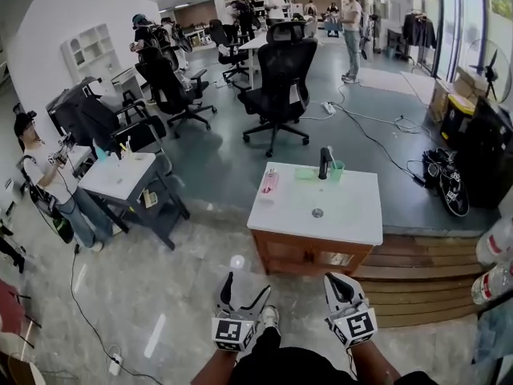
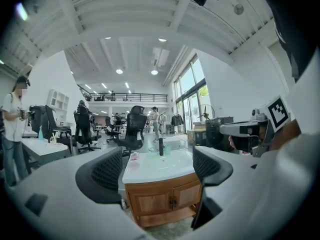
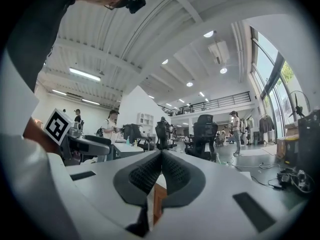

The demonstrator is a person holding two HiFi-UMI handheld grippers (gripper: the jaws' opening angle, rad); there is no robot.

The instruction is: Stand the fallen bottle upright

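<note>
Well short of the faucet point(image 1: 323, 164), your left gripper point(image 1: 244, 293) is spread wide with nothing between the jaws. Your right gripper point(image 1: 343, 289) is pressed closed and empty. The pink bottle point(image 1: 270, 181) lies on its side left of the faucet (small, probably light plastic, apt to roll). Pinch it mid-body, gently.

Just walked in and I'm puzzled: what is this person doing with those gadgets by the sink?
A person stands short of the white sink counter, a tool in each hand. The left hand-held gripper is open, the right hand-held gripper shut, both empty. A pink bottle lies near the counter's left edge, untouched.
</note>
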